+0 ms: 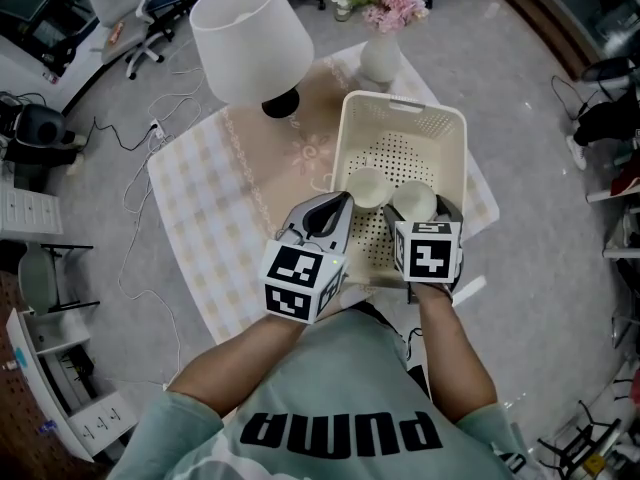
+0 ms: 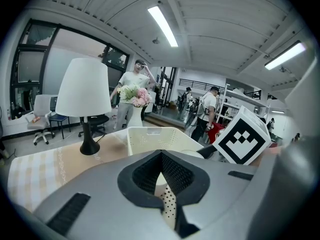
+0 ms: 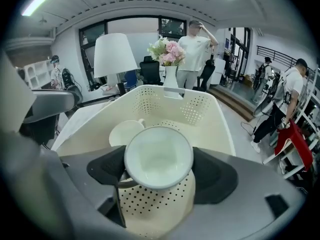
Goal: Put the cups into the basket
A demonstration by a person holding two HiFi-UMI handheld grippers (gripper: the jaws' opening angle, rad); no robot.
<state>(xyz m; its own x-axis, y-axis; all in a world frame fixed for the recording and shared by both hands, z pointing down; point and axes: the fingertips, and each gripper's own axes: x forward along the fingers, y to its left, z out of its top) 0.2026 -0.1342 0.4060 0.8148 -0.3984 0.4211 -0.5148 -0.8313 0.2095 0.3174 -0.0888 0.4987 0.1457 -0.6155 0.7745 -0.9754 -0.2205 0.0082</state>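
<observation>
The right hand-held gripper (image 3: 158, 160) is clamped on a cup (image 3: 159, 154) above the basket (image 1: 441, 129), which sits by the worktop's (image 1: 225, 193) right edge. Let go too high, it could strike the second cup (image 1: 367, 186) inside. The left hand-held gripper (image 1: 334, 206) is closed and empty.

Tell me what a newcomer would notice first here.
The right gripper, jaws shut on a white cup, holds it over the cream perforated basket, where a second cup already lies. Beyond the basket stand a big white lamp, to the left, and a vase of pink flowers.
</observation>
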